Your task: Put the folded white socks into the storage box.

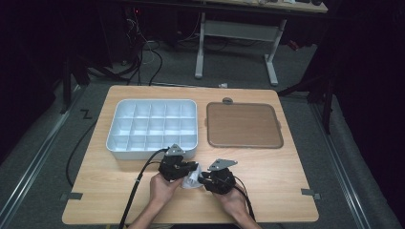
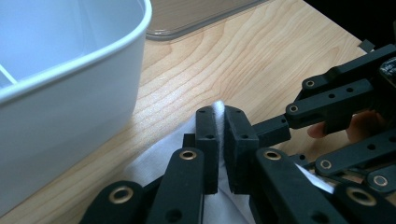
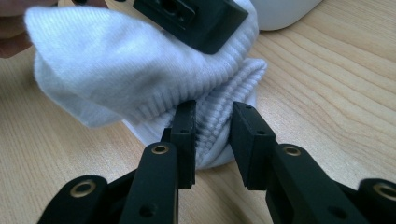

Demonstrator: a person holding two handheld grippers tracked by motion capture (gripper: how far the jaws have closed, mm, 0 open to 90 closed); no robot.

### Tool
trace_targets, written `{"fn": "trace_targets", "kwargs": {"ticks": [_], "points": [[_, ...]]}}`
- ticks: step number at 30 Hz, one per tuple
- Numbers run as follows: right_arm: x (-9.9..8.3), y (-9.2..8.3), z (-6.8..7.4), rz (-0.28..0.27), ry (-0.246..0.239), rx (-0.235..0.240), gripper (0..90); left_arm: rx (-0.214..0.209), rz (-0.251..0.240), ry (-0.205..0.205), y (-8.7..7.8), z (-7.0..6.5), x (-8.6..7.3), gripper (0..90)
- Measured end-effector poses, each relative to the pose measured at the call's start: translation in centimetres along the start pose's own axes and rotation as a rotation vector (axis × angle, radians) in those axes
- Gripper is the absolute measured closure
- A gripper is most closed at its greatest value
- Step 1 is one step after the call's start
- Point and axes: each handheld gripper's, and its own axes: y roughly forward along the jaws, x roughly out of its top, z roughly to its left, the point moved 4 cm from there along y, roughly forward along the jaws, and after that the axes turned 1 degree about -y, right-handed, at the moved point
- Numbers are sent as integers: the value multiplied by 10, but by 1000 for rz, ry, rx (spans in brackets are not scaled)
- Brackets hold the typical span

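A white ribbed sock (image 1: 191, 181) lies bunched between my two grippers near the table's front edge. My left gripper (image 1: 192, 168) is shut on a thin fold of it; in the left gripper view the white cloth (image 2: 154, 156) peeks out between the closed jaws (image 2: 220, 116). My right gripper (image 1: 202, 180) comes in from the right. In the right gripper view its jaws (image 3: 214, 119) stand on either side of the sock's ribbed cuff (image 3: 219, 100) and pinch it. The rest of the sock (image 3: 112, 60) hangs from a left gripper finger (image 3: 196, 16) above.
A white compartment tray (image 1: 152, 145) sits just beyond the left gripper, its wall (image 2: 70, 93) close by. A flat brown tray (image 1: 243, 125) lies to its right. Bare wood stretches along the table's right side (image 1: 286, 176). Cables trail off the front edge.
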Motion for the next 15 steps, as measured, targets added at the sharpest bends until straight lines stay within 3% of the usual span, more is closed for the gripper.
{"fn": "trace_targets", "kwargs": {"ticks": [12,15], "points": [[0,1,0,-1,1,3,715,5,17,5,6,2,-7,857],[0,1,0,1,1,2,715,9,20,33,9,1,-11,858]]}}
